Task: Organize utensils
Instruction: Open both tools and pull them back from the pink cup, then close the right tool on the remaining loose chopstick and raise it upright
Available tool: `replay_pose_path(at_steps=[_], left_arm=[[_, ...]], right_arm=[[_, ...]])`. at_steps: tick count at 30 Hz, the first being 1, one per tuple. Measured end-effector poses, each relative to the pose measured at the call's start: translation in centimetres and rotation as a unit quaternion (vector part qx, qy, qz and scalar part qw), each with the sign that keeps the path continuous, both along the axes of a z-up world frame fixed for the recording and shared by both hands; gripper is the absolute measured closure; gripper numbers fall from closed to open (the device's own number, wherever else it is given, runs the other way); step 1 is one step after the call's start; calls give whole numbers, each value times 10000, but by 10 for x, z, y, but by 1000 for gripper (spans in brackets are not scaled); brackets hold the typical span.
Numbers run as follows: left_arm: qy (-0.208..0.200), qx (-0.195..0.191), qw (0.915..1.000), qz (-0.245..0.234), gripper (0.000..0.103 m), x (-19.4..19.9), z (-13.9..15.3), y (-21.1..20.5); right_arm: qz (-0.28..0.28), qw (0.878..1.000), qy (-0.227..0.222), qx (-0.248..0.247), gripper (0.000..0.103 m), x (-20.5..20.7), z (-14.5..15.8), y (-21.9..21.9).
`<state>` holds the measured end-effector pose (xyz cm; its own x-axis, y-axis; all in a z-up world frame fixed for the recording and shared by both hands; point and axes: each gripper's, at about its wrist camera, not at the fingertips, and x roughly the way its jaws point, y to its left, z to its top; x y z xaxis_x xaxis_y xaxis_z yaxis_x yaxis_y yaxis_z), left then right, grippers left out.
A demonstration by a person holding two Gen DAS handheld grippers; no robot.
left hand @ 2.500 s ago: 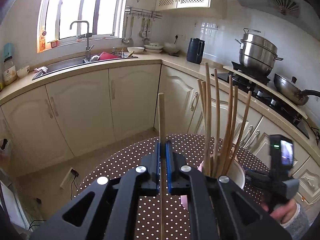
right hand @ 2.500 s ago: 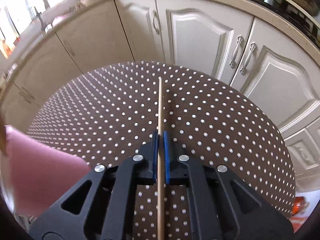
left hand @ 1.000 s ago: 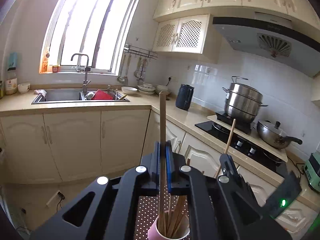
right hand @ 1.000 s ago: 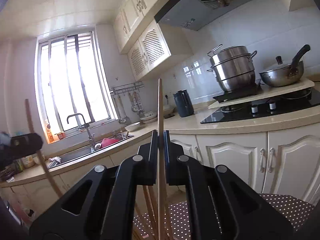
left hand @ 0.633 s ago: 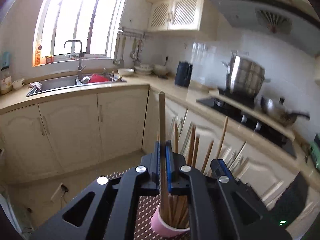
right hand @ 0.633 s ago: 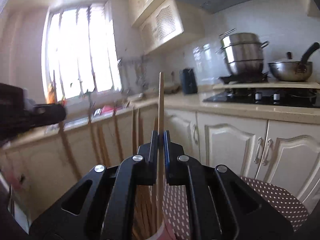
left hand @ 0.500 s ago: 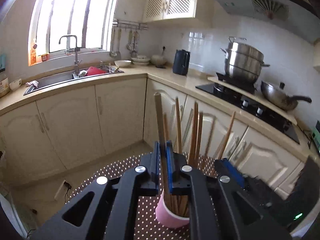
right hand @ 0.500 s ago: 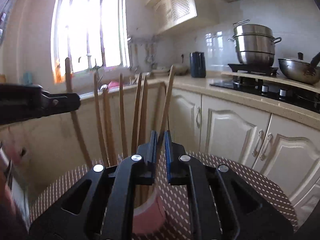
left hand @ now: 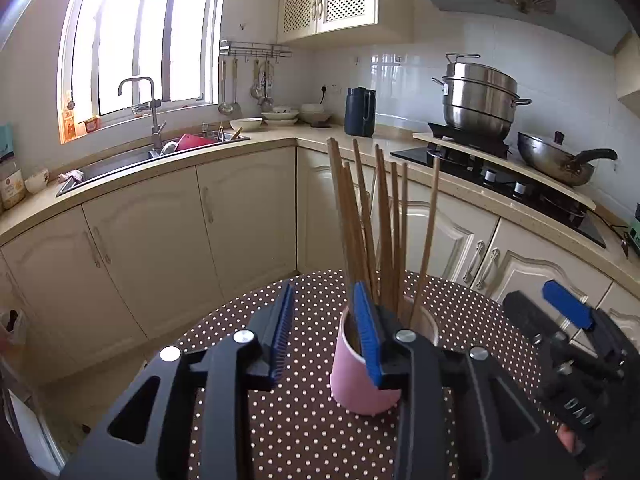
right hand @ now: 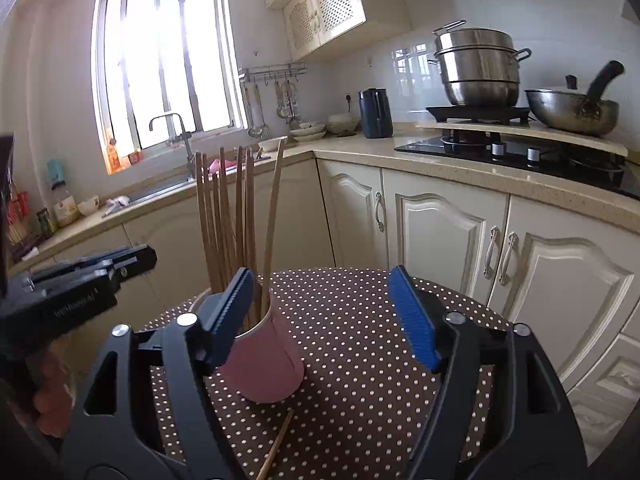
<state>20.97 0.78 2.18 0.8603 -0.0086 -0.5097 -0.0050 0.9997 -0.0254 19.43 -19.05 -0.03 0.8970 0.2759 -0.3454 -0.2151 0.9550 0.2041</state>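
A pink cup (left hand: 352,376) stands on the brown polka-dot table (left hand: 304,432) and holds several wooden chopsticks (left hand: 380,232) upright. My left gripper (left hand: 324,336) is open and empty, just left of and in front of the cup. The cup (right hand: 268,368) and chopsticks (right hand: 236,220) also show in the right wrist view. My right gripper (right hand: 328,316) is open and empty, to the right of the cup. One loose chopstick (right hand: 276,444) lies on the table in front of the cup. The right gripper also shows in the left wrist view (left hand: 560,312).
Cream kitchen cabinets (left hand: 248,216) and a counter with a sink (left hand: 120,160) run behind the table. A stove (left hand: 500,172) carries a steel steamer pot (left hand: 476,100) and a wok (left hand: 556,160). A dark kettle (left hand: 360,112) stands in the corner.
Both grippers have opened and let go of their chopsticks, which now stand in the pink cup. Both grippers have drawn back and down from the cup.
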Motion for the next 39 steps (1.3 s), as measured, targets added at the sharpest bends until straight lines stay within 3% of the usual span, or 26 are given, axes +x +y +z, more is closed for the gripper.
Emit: replay_pose_path(at_steps=[6, 12, 17, 23, 30, 36, 39], left_arm=[[7, -39, 10000, -37, 63, -22, -3, -1], [76, -65, 9999, -48, 53, -43, -9, 1], [246, -123, 9996, -22, 51, -58, -22, 7], [438, -132, 9989, 20, 49, -74, -39, 17], [730, -217, 9970, -167, 49, -84, -64, 21], [884, -291, 9954, -241, 49, -90, -79, 25], [989, -287, 9944, -240, 49, -94, -89, 29]], right_arm=[[26, 9998, 100, 198, 16, -22, 6, -6], [37, 9971, 626, 428, 13, -33, -1, -10], [86, 9907, 1183, 669, 13, -38, -17, -10], [-127, 9871, 1478, 606, 13, -48, -32, -7], [234, 9858, 1658, 96, 13, -59, -47, 14], [368, 9725, 2288, 247, 13, -59, -77, 21], [189, 9680, 2501, 39, 13, -58, -88, 24]])
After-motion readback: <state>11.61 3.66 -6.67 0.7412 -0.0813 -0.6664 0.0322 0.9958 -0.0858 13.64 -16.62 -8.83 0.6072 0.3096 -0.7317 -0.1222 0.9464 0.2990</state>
